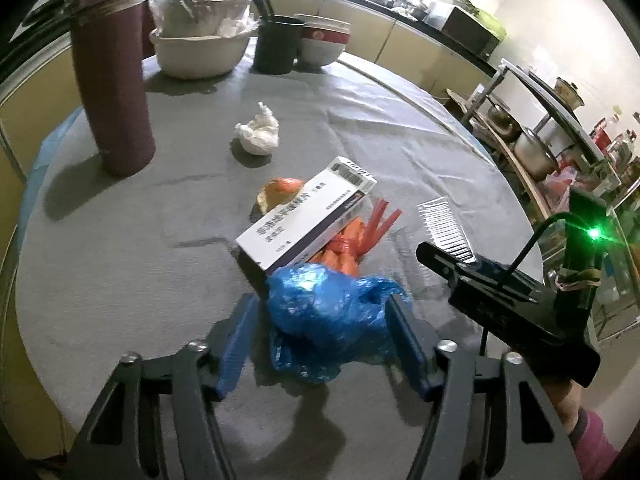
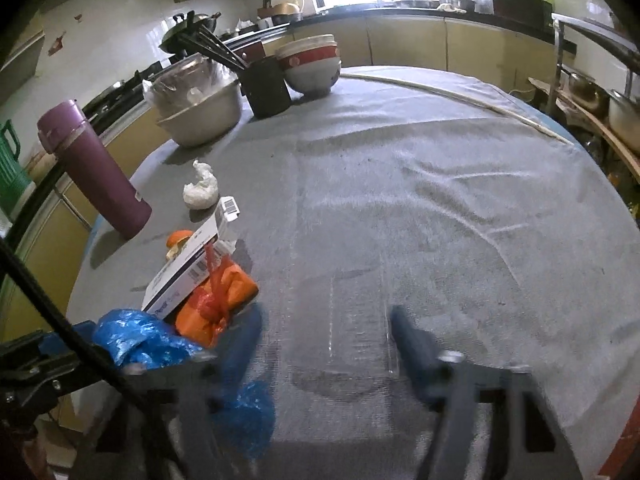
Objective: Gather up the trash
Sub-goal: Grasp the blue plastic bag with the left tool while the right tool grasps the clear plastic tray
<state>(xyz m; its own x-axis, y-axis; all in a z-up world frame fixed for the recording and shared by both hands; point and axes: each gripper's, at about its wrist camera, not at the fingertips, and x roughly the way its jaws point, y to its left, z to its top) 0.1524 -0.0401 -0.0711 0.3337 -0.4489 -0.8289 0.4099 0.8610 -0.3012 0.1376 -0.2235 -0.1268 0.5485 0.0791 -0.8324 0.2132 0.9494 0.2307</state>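
Observation:
A crumpled blue plastic bag (image 1: pixel 324 312) lies on the grey tablecloth between the open fingers of my left gripper (image 1: pixel 320 312); the pads are near it but not closed on it. Behind it lie an orange plastic bag (image 1: pixel 348 244), a white medicine box (image 1: pixel 304 216), an orange peel (image 1: pixel 278 194) and a white crumpled tissue (image 1: pixel 258 130). My right gripper (image 2: pixel 324 328) is open and empty above a clear plastic tray (image 2: pixel 360 320). The same tray (image 1: pixel 442 226) shows by the right gripper in the left wrist view. The blue bag (image 2: pixel 136 338), orange bag (image 2: pixel 216 304) and box (image 2: pixel 188 268) lie to its left.
A purple flask (image 1: pixel 114 80) stands at the left. A bowl with a bagged basin (image 1: pixel 200 46), a black chopstick cup (image 1: pixel 278 44) and stacked bowls (image 1: pixel 322 42) stand at the far edge. Shelves with pots (image 1: pixel 532 152) are off to the right of the table.

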